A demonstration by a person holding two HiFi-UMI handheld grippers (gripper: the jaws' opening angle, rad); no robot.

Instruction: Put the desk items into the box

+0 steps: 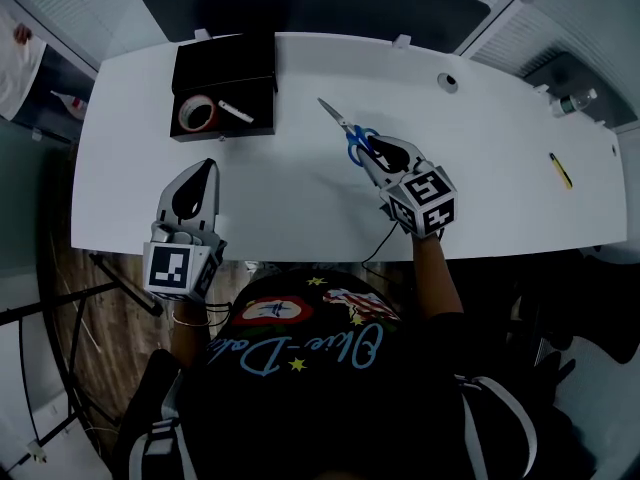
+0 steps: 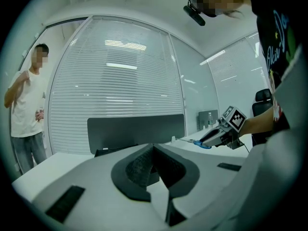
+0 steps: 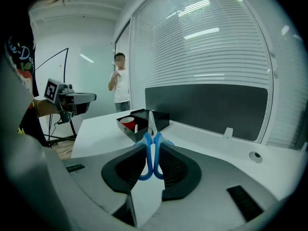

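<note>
Right gripper view: the right claw [image 3: 153, 150] is pinching a pair of blue-handled scissors [image 3: 148, 146] by the finger loops. The blades are shut and point ahead toward the open black box [image 1: 255, 96]. Only the loops are held, so the long blades could swing. I would carry them slowly and level across the desk [image 1: 300, 198], tip leading. The pads should spread only once the scissors are low in the bare part of the box, beside the red tape roll [image 1: 197, 113] and the white marker [image 1: 236, 112].

The left claw [image 2: 154, 150] is pressed together on nothing, well apart from the box. A yellow tool [image 1: 560, 170], possibly a utility knife, lies far right on the desk.

The person's shirt carries cursive lettering that I cannot read reliably. The cubes bear only square patterns, and no brand shows on the scissors.
</note>
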